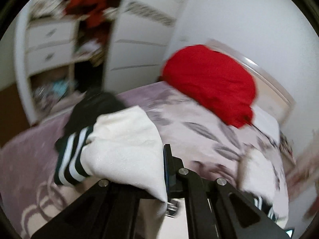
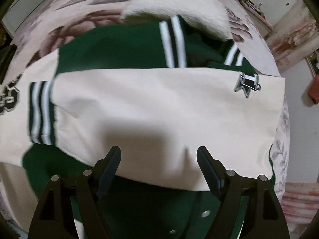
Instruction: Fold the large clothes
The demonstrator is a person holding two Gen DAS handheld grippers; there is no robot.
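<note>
A green and cream varsity jacket [image 2: 151,107] lies on the bed. Its cream sleeve with a star patch [image 2: 247,84] is folded across the green body. Its striped cuff [image 2: 41,111] is at the left. My right gripper [image 2: 158,159] is open, with both fingers just over the near edge of the folded sleeve. In the left wrist view my left gripper [image 1: 164,171] is shut on the other cream sleeve [image 1: 123,145] and holds it lifted above the bed, with the striped cuff [image 1: 71,161] hanging to the left.
The bed has a pale floral cover [image 1: 199,131]. A red garment [image 1: 209,83] is heaped near the headboard. A white open wardrobe with drawers [image 1: 49,39] stands beyond the bed. A white fluffy cushion [image 2: 179,8] lies past the jacket.
</note>
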